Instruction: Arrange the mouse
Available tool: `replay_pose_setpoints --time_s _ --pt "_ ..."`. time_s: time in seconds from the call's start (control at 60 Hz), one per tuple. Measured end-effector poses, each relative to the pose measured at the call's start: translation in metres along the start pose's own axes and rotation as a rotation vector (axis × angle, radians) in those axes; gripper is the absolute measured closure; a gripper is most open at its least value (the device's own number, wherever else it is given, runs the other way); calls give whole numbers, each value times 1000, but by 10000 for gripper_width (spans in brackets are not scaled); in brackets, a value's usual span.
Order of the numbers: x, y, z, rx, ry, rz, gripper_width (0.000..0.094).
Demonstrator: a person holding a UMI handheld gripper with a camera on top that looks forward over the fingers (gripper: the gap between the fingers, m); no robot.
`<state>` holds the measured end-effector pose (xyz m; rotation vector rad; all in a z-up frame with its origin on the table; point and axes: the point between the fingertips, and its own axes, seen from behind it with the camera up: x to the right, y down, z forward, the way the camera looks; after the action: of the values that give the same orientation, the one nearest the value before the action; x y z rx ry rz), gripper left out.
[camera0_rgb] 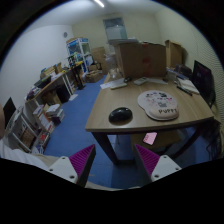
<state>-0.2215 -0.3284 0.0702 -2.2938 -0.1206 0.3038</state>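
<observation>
Here the gripper point(116, 160) has its jaws wide apart, holding nothing. The black mouse point(121, 115) sits on the wooden table point(160, 118), beyond the fingers.

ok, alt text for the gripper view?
A black mouse sits on a wooden table, well beyond the open gripper and its pink-padded fingers. A round patterned mat lies beside it, with a cardboard box further back.
</observation>
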Motion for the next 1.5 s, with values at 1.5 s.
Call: replay_pose_setpoints --time_s 1.5 --pt "-5 -117 263 135 78 -128 523"
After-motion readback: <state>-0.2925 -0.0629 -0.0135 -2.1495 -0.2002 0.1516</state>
